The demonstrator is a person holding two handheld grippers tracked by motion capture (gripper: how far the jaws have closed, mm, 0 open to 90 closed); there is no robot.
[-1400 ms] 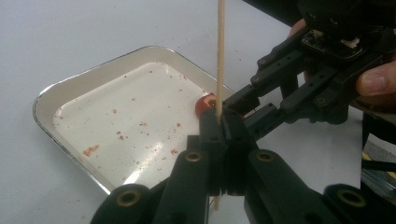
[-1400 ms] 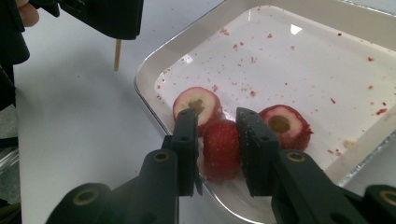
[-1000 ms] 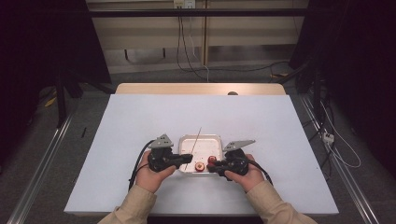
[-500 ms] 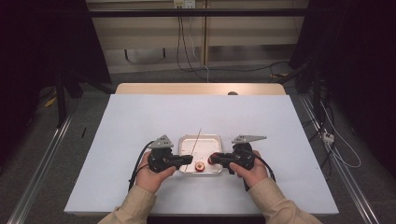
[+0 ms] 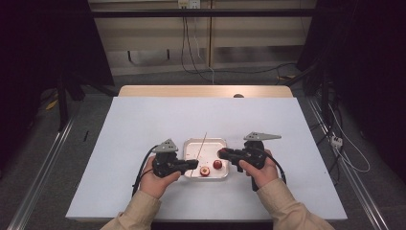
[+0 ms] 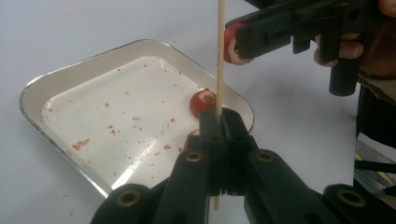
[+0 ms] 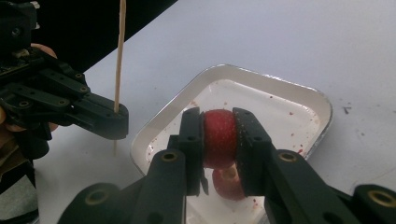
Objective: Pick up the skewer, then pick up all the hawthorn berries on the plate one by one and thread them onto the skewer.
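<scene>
The right gripper (image 7: 218, 140) pinched a strawberry piece (image 7: 218, 138) by its sides between its jaws, above the tray (image 7: 322, 109); the fruit looked soft, wet and easily crushed. The left gripper (image 6: 223, 122), jaws pressed together, held a thin, light, probably brittle skewer (image 6: 220, 51) upright near its lower end.

Recording lab or test bay, not a home. White-topped table (image 5: 206, 124) stands at frame centre on a grey floor (image 5: 43, 158), metal rails (image 5: 40, 165) along both lower sides. Black curtains (image 5: 43, 43) fill the upper corners; loose cables (image 5: 191, 43) hang at top centre, power strip (image 5: 336, 142) at right.
</scene>
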